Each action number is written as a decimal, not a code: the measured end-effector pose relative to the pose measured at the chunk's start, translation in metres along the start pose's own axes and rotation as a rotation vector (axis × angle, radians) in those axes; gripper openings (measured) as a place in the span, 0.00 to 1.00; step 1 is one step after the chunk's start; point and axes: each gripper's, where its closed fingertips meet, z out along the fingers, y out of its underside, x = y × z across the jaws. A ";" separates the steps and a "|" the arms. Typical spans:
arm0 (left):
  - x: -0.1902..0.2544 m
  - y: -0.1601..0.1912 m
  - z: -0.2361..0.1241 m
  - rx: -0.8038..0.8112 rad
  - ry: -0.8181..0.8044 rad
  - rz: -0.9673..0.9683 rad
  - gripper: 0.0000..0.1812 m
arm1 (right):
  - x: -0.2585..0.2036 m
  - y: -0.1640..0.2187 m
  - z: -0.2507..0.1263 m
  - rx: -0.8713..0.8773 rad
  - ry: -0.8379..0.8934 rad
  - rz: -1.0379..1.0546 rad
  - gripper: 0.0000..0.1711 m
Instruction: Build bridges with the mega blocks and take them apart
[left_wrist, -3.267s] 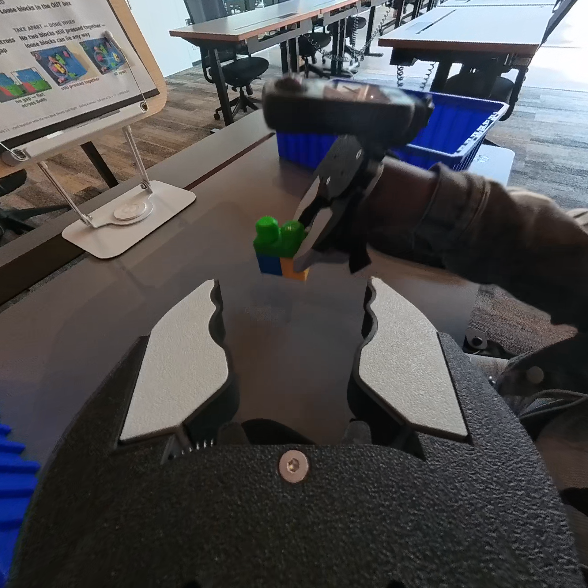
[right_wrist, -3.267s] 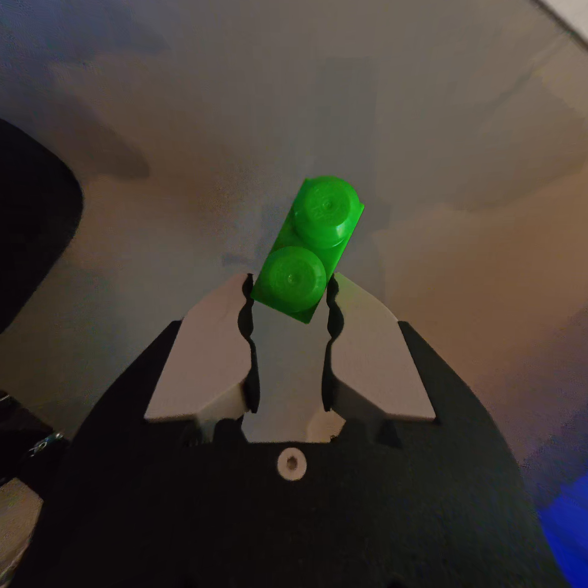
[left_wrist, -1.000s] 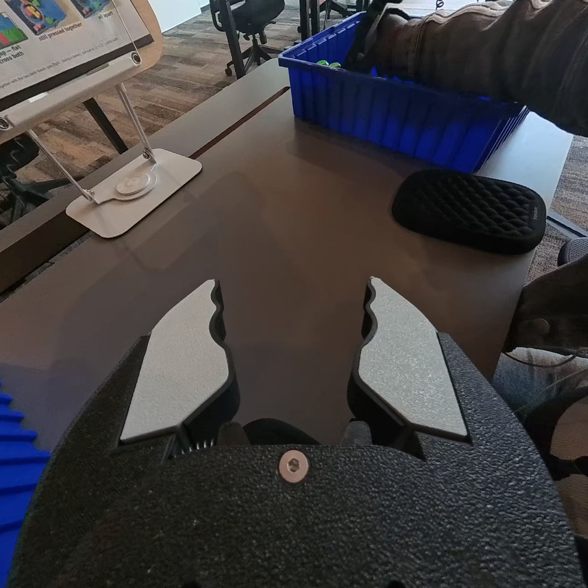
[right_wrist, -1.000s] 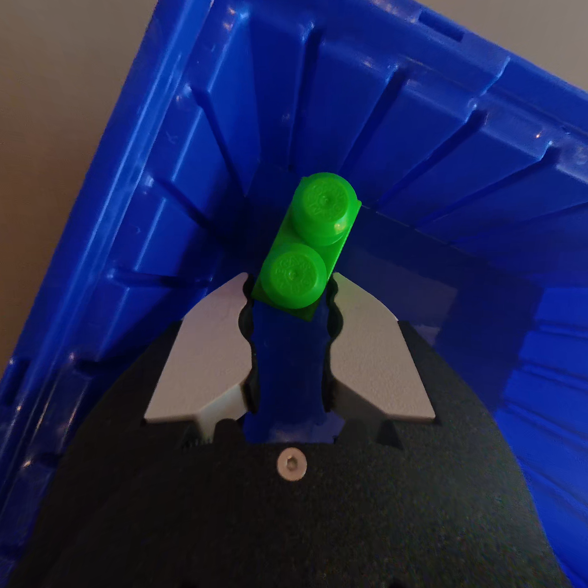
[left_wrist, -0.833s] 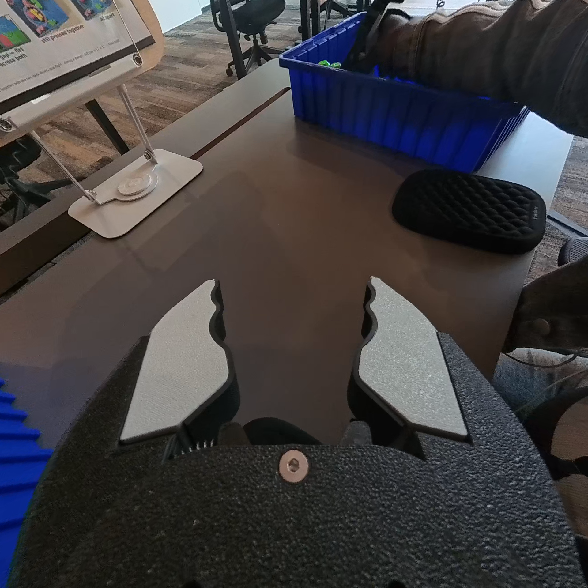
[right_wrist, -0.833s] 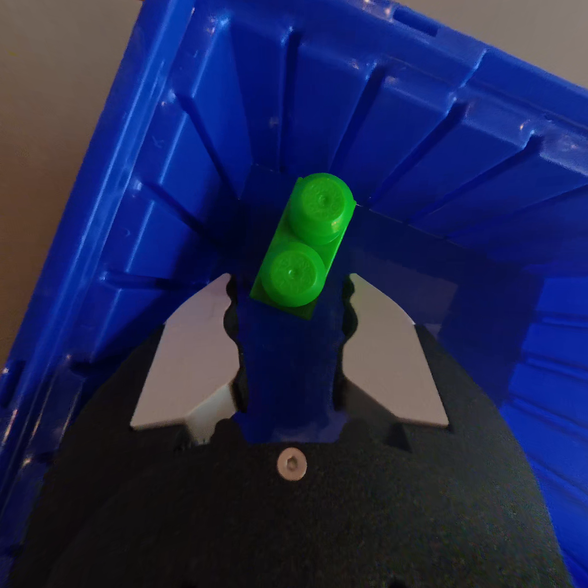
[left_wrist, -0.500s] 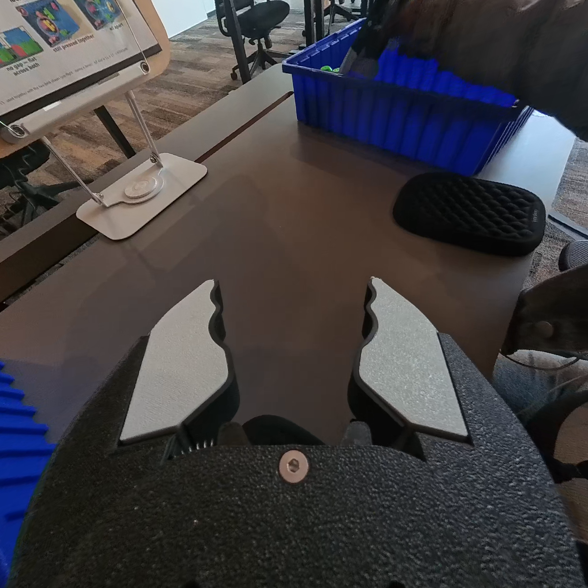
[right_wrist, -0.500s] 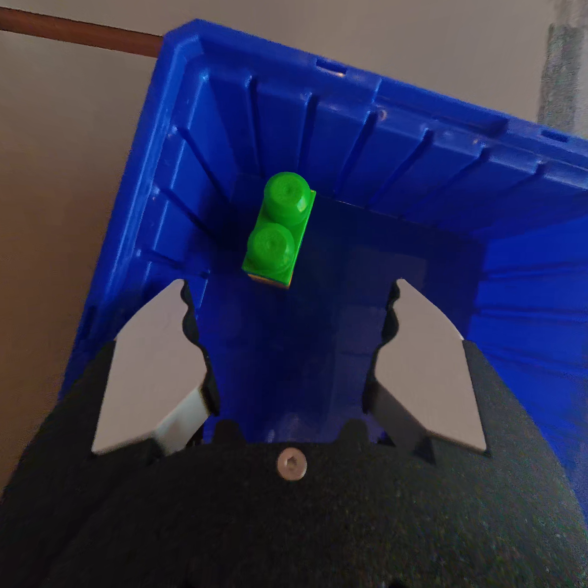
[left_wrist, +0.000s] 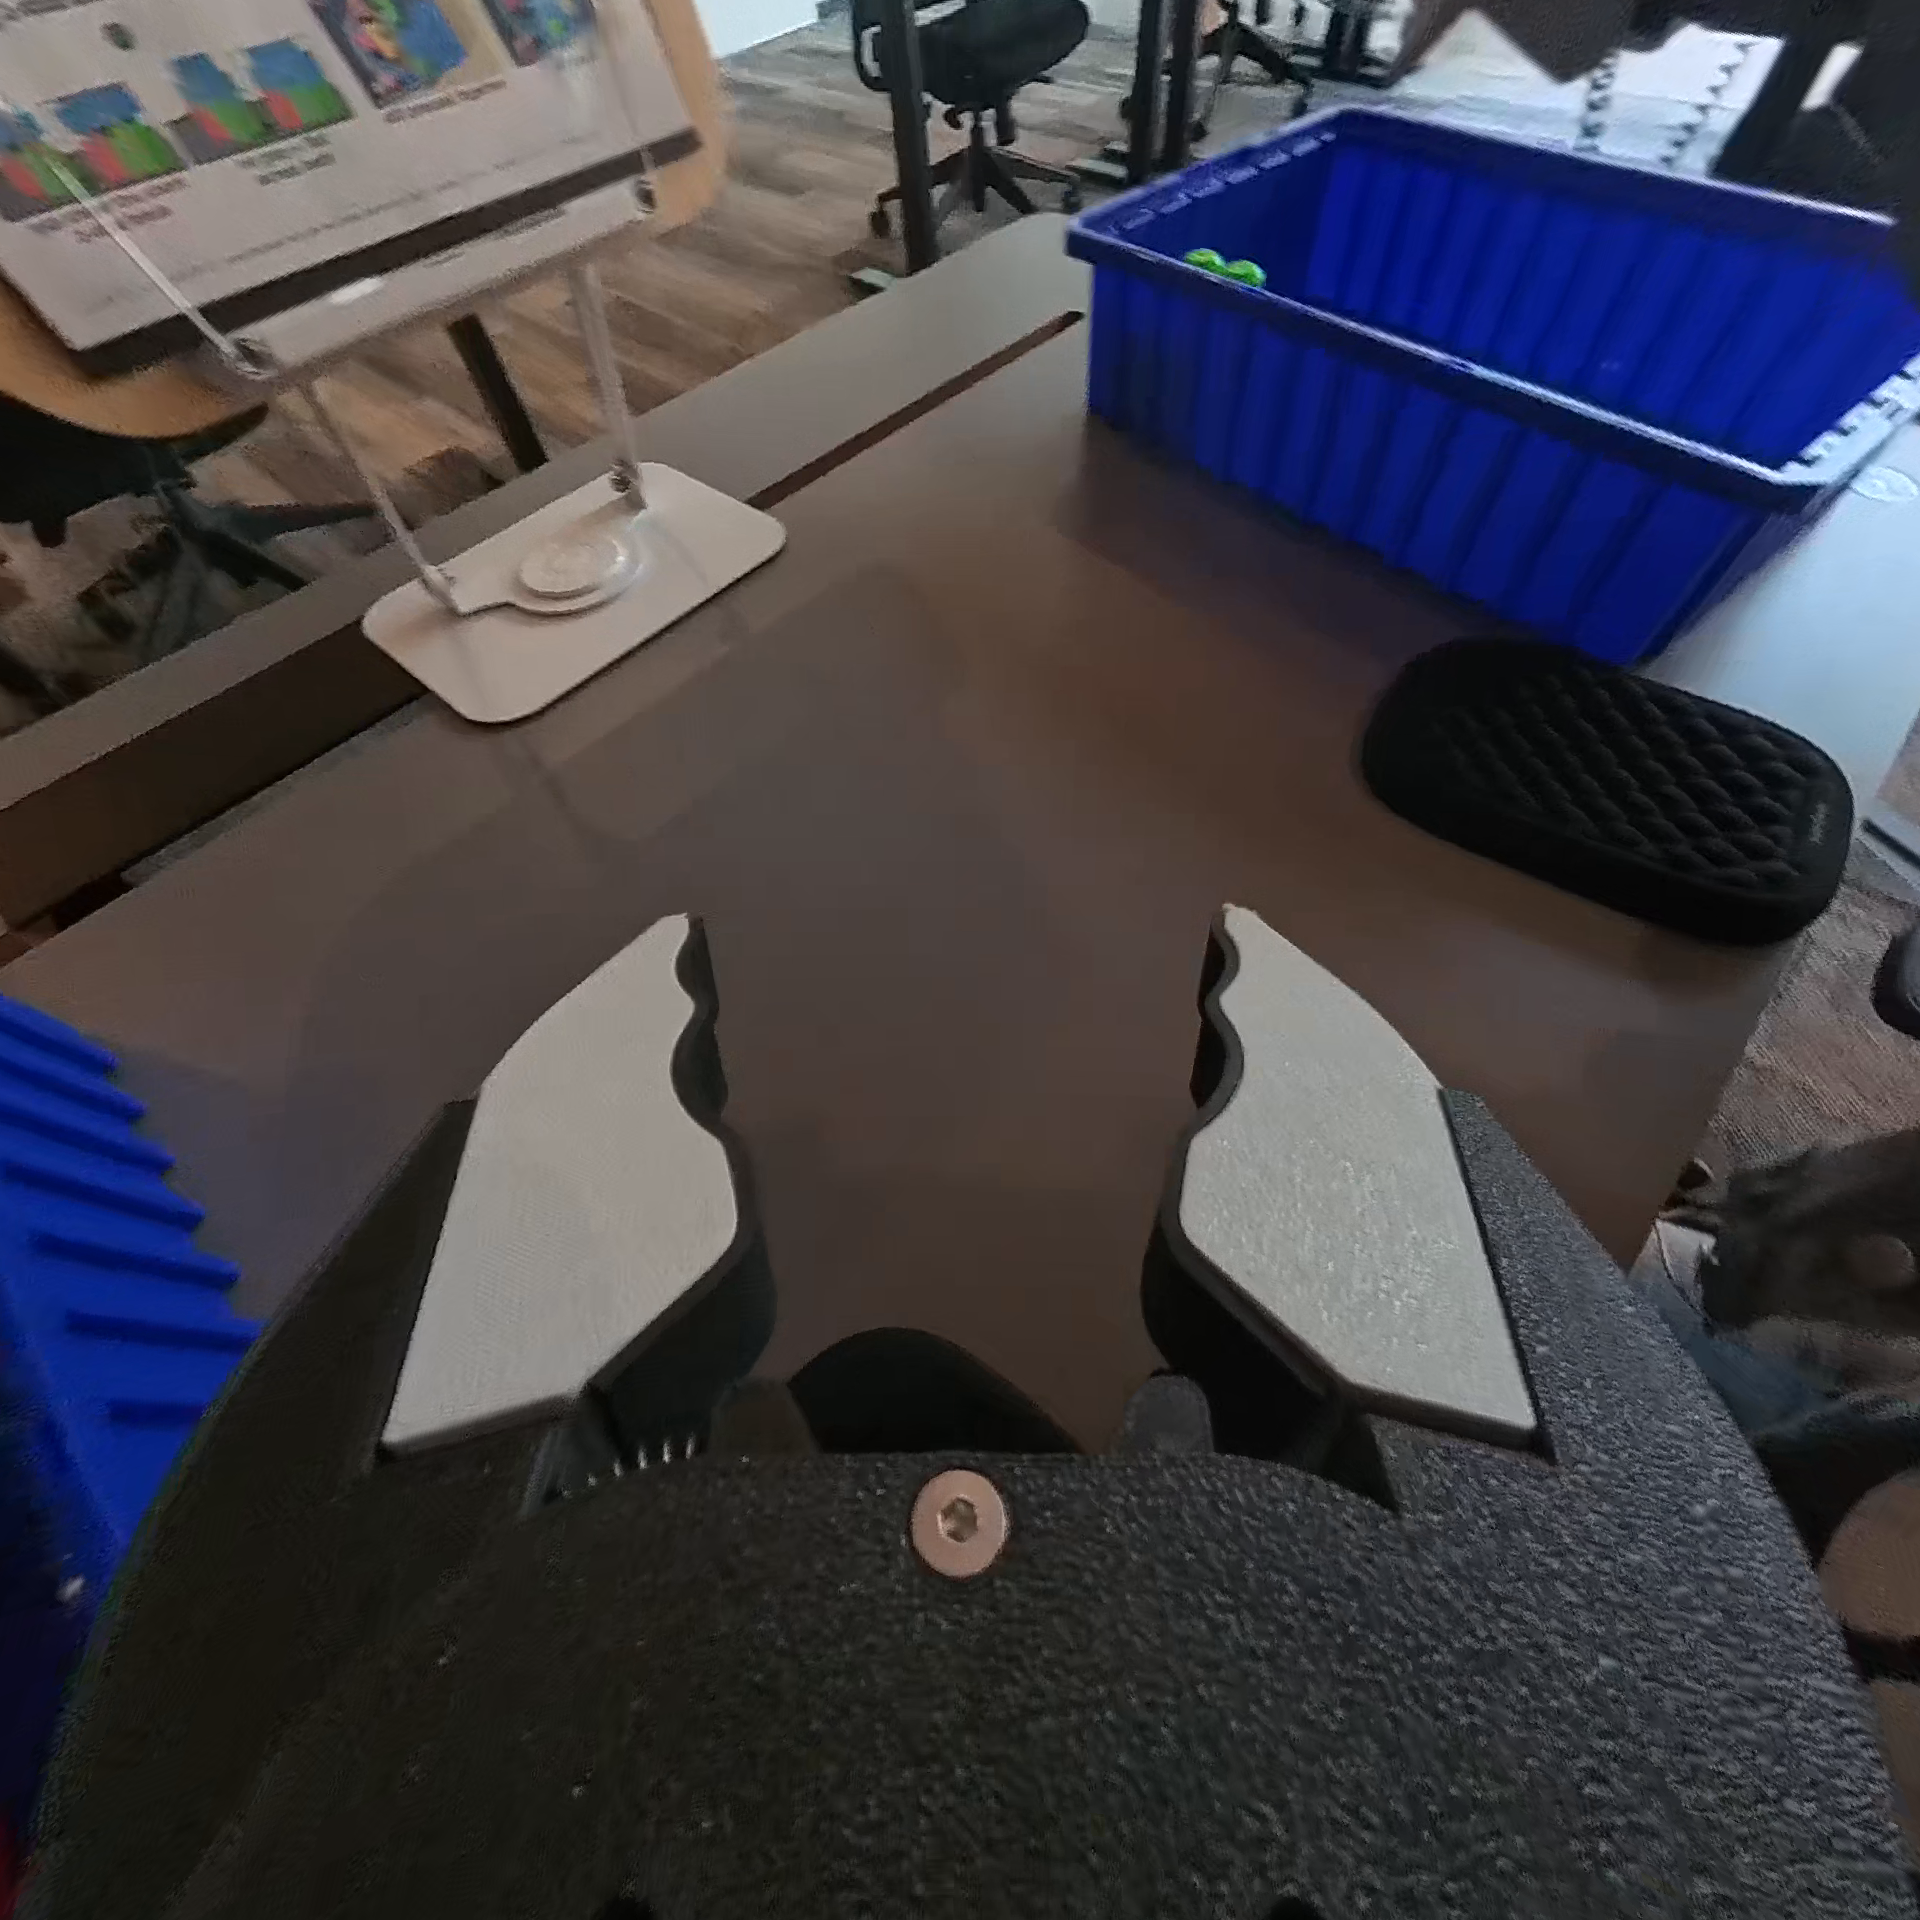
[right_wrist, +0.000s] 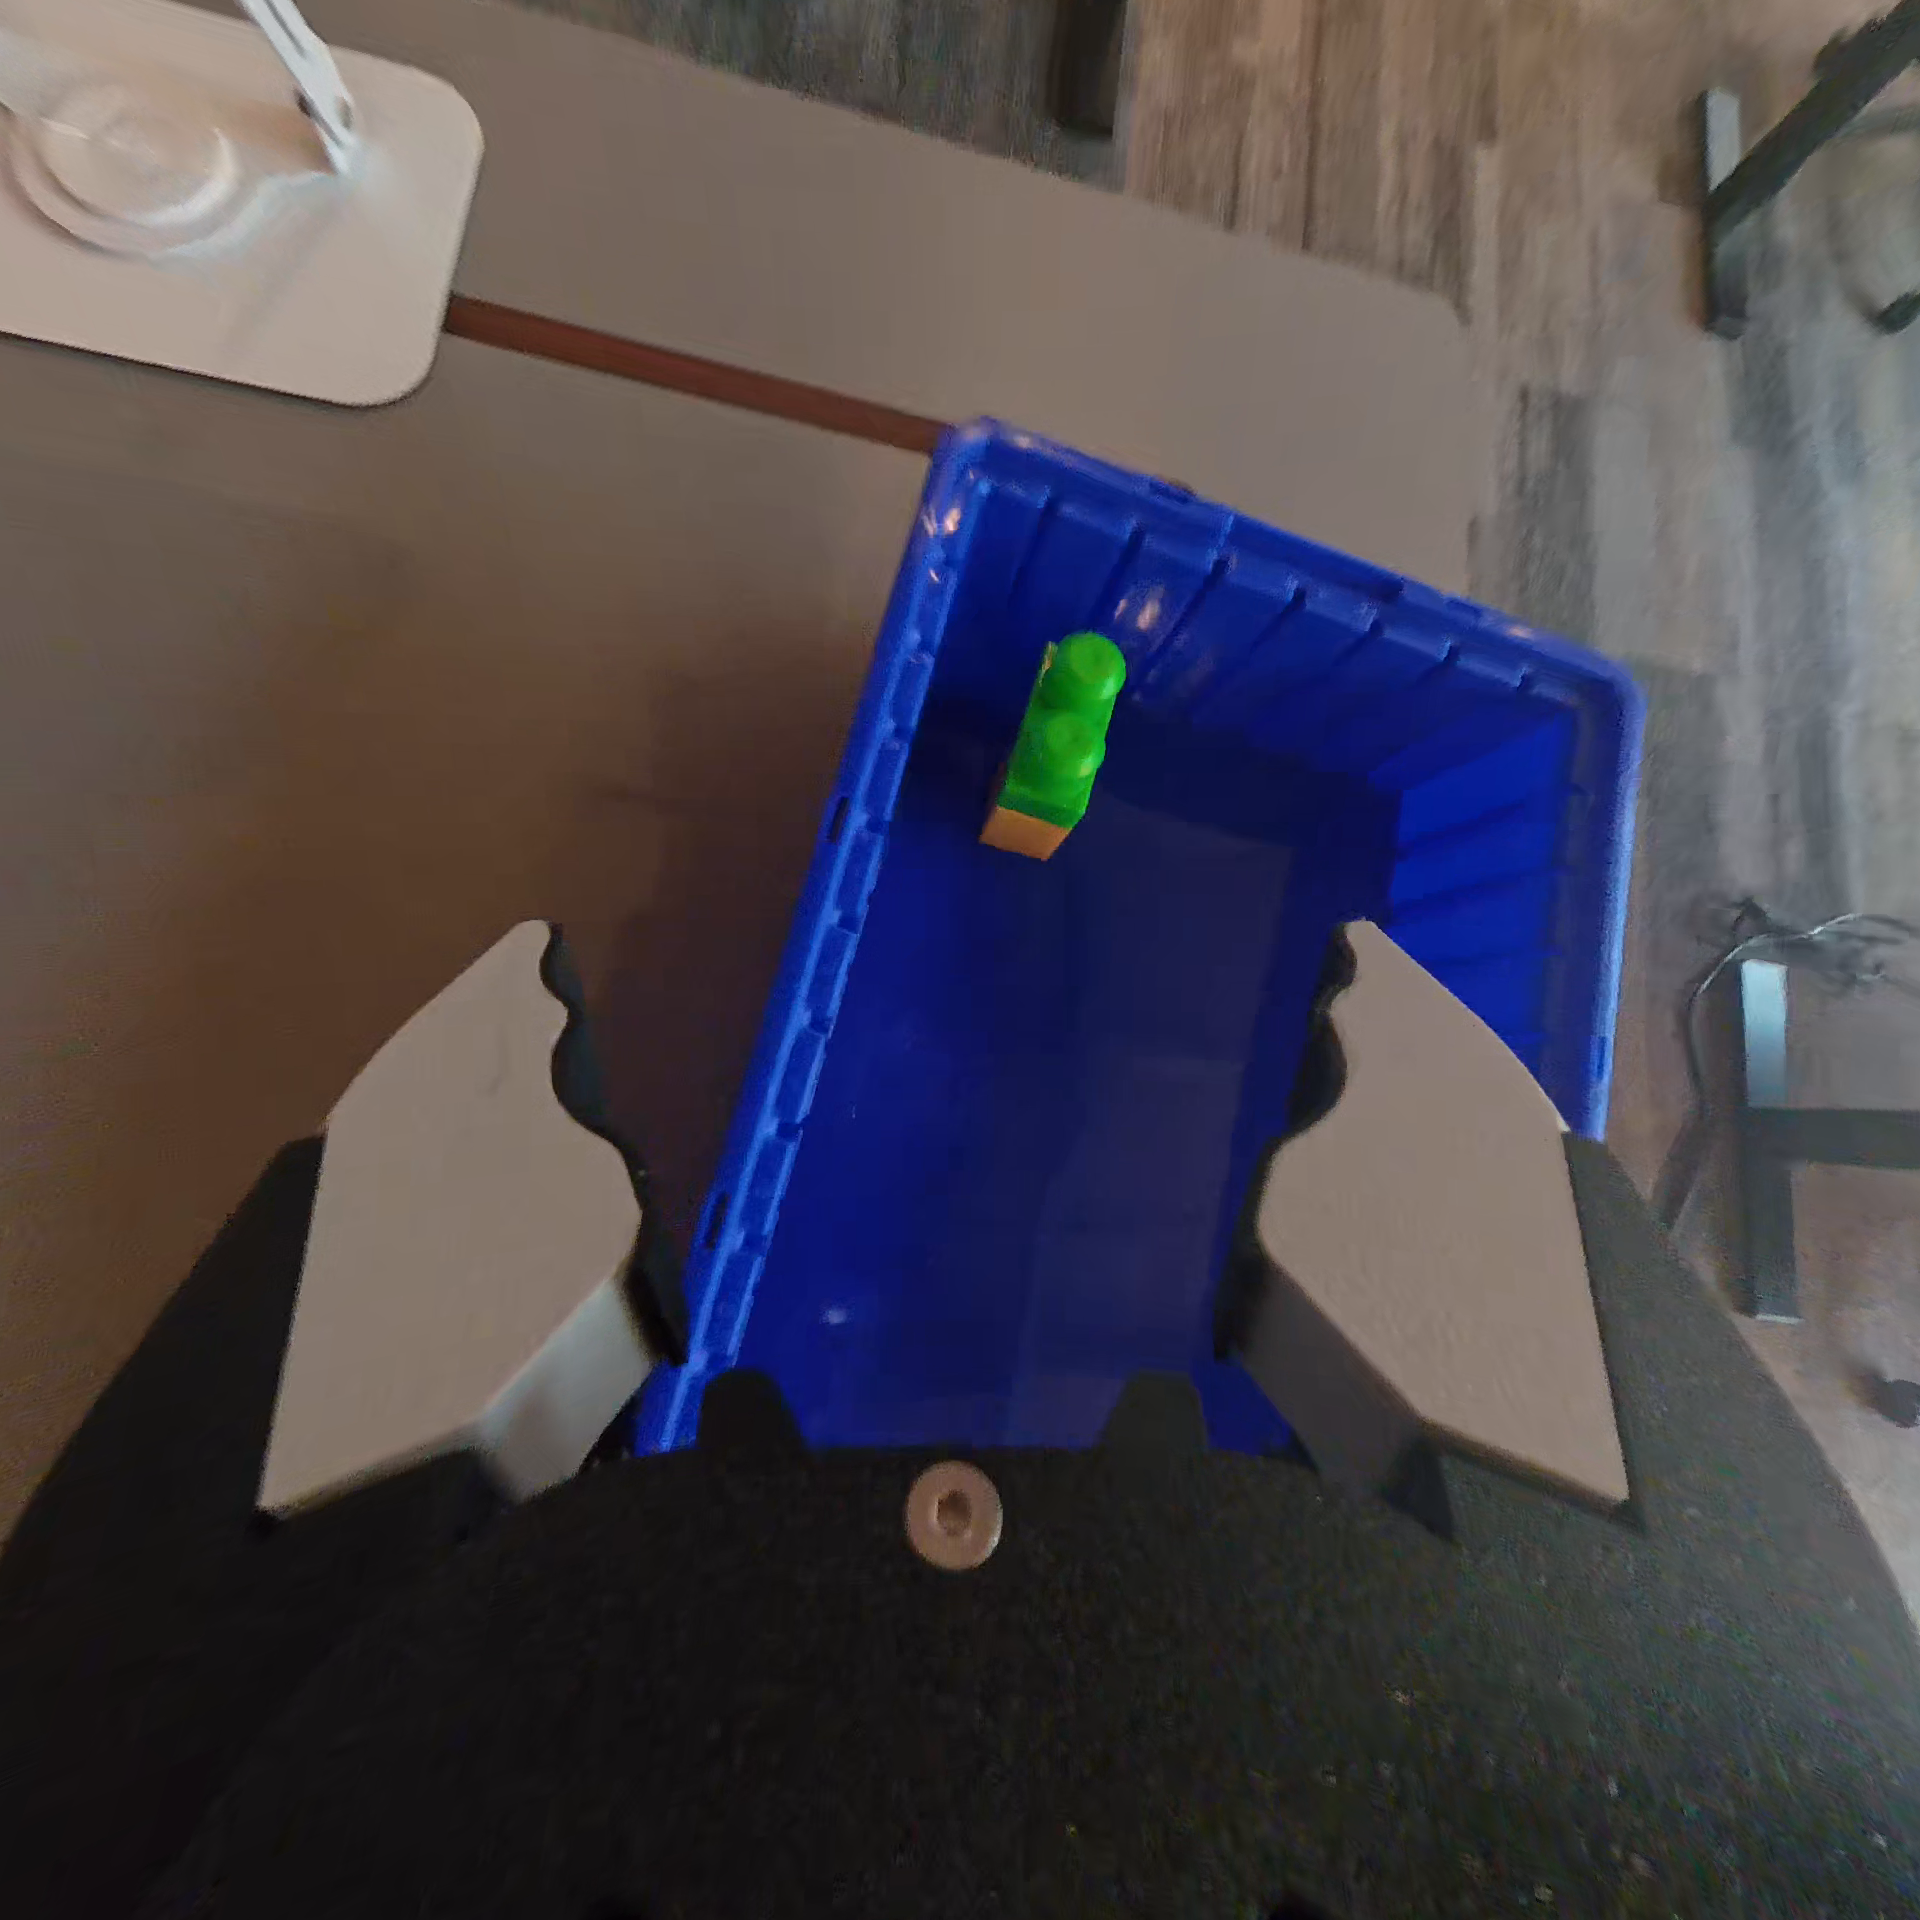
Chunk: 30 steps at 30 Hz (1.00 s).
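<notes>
The left hand-held gripper (left_wrist: 956, 1023) is level, its two grey fingers spread wide apart with nothing between them. The right hand-held gripper (right_wrist: 951, 1023) points steeply downward, jaws likewise wide and empty.

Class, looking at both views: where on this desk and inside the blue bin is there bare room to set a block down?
The desk is bare between the stand base, the blue bin and the black pad. Inside the bin, most of the floor is free; only the far corner holds the green block, sitting on an orange one.
</notes>
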 end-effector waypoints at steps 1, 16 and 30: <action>-0.007 -0.004 -0.002 0.001 -0.023 -0.015 0.49 | -0.006 -0.005 -0.010 0.025 0.022 -0.018 0.77; -0.117 -0.049 -0.081 0.008 -0.377 -0.187 0.52 | -0.097 -0.044 -0.099 0.267 0.098 -0.143 0.79; -0.202 -0.017 -0.176 -0.094 -0.544 -0.257 0.51 | -0.124 -0.042 -0.099 0.345 0.000 -0.180 0.73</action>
